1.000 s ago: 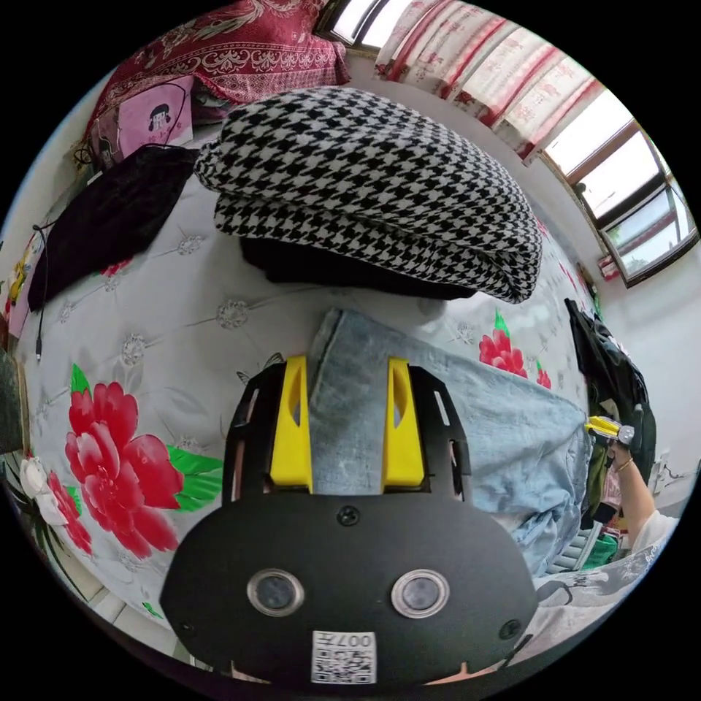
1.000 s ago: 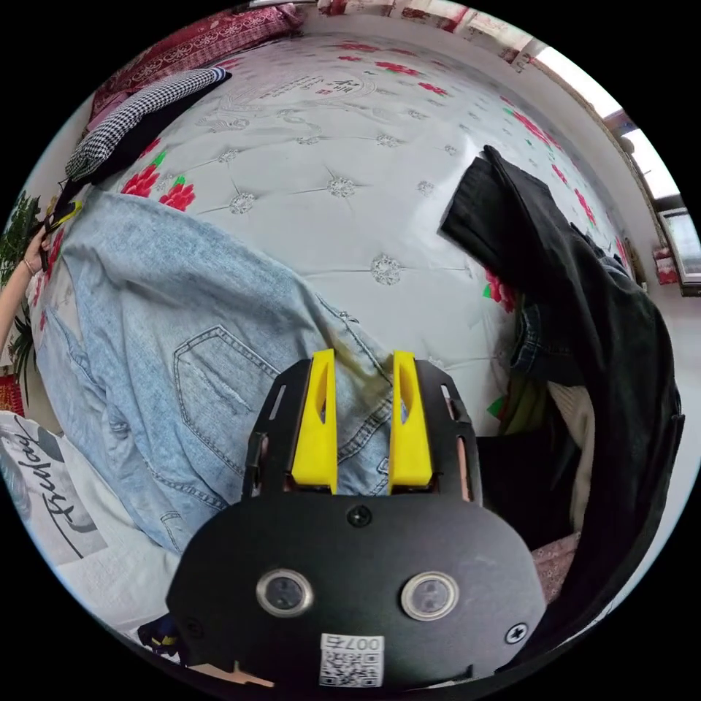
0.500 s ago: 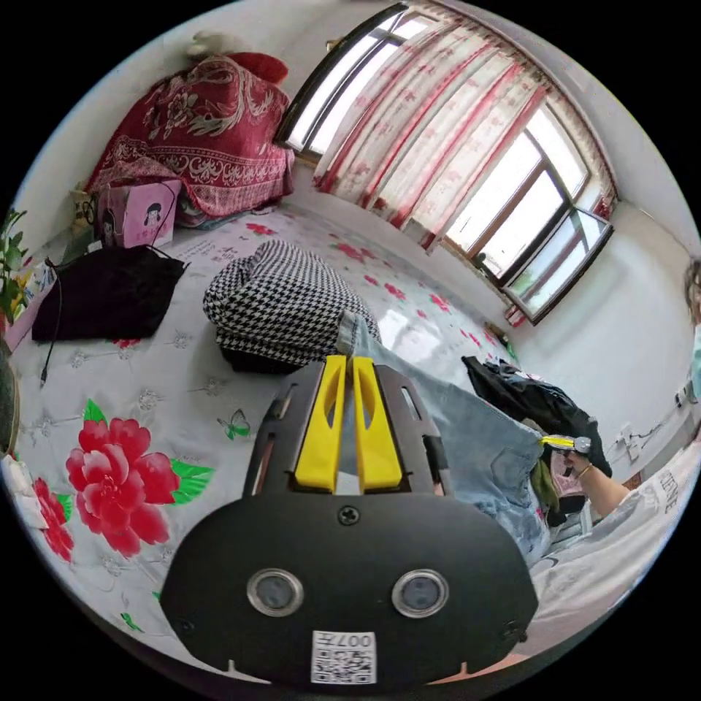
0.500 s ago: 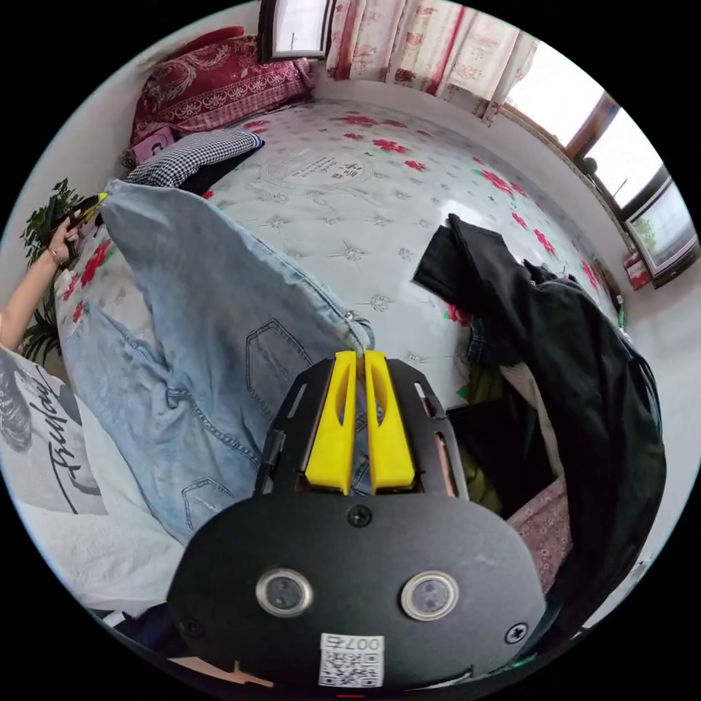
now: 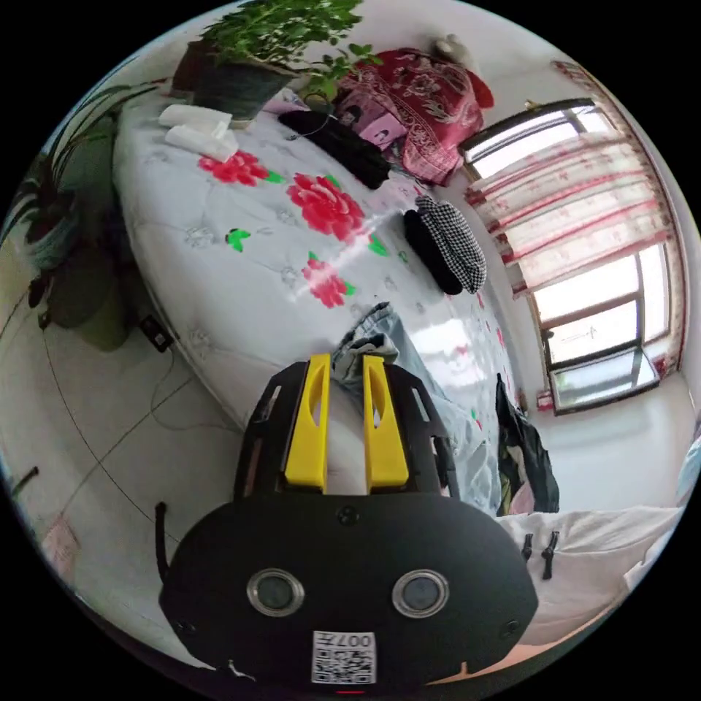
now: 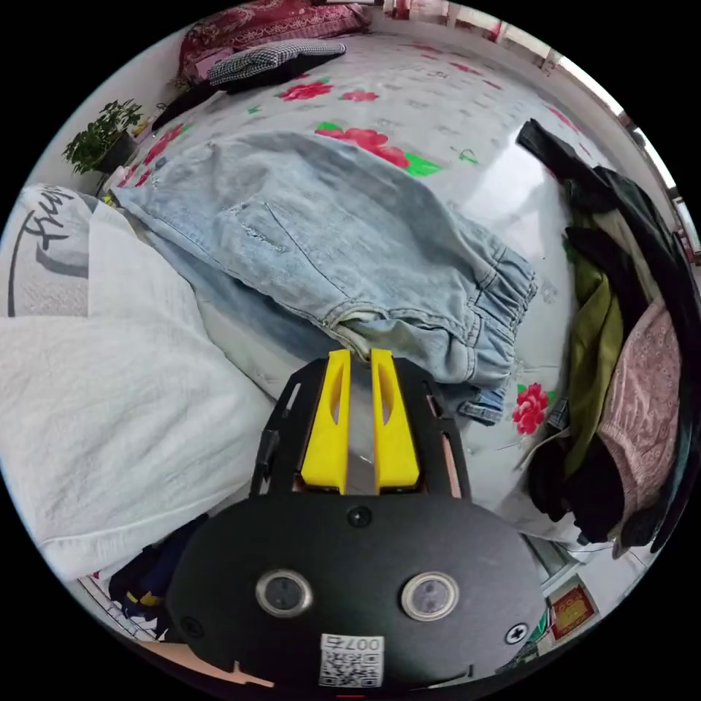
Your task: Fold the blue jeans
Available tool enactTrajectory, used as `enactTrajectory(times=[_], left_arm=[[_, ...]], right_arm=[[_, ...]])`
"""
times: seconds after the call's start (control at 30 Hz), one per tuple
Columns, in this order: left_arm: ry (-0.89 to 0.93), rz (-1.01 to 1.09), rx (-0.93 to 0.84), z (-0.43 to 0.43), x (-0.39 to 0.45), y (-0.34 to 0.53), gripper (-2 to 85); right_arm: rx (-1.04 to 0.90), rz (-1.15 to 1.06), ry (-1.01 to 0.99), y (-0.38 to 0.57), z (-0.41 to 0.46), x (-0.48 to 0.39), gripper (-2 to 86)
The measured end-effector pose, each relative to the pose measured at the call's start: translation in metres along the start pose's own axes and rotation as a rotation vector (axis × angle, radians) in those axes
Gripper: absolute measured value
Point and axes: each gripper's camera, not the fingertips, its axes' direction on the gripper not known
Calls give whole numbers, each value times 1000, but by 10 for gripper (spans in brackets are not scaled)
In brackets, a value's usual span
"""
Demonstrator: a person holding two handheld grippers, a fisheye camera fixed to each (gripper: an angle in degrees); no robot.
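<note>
Right gripper view shows the blue jeans (image 6: 343, 226) lying across the near edge of a bed with a white, red-flowered cover (image 6: 438, 95), folded over so that the elastic waistband sits at the right and the legs run off toward the upper left. The right gripper (image 6: 359, 358) has its yellow jaws close together with a narrow gap between them, the tips right at a seamed edge of the denim; whether they pinch any cloth I cannot tell. A person's white garment (image 6: 95, 380) bulges in at the left, and a pile of dark, olive and pink clothes (image 6: 621, 350) lies at the right side of the bed. A houndstooth garment (image 6: 277, 52) rests at the far end, with a potted plant (image 6: 102, 139) beyond the bed's corner. In the left gripper view, the left gripper (image 5: 343, 361) stands over the bed's edge with a clear gap between its jaws, and a crumpled end of the jeans (image 5: 369, 347) lies just past the tips; the jaws do not press on it. Tiled floor (image 5: 87, 453) shows below the bed.
</note>
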Motion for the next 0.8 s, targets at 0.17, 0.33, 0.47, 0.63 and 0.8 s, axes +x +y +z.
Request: enactTrajectory(times=[0.17, 0.33, 0.47, 0.63, 0.8], left_arm=[[96, -224, 128, -44, -48, 37, 98], [153, -141, 84, -38, -24, 5, 115], [151, -101, 14, -6, 9, -32, 119], [-8, -178, -63, 21, 32, -62, 33], [102, -91, -109, 14, 88, -97, -7]], right_arm=[[122, 180, -47, 20, -12, 15, 23], [354, 665, -325, 52, -26, 101, 50], [452, 898, -560, 68, -8, 131, 64], [437, 1028, -604, 57, 3, 142, 38], [465, 974, -574, 44, -16, 139, 5]])
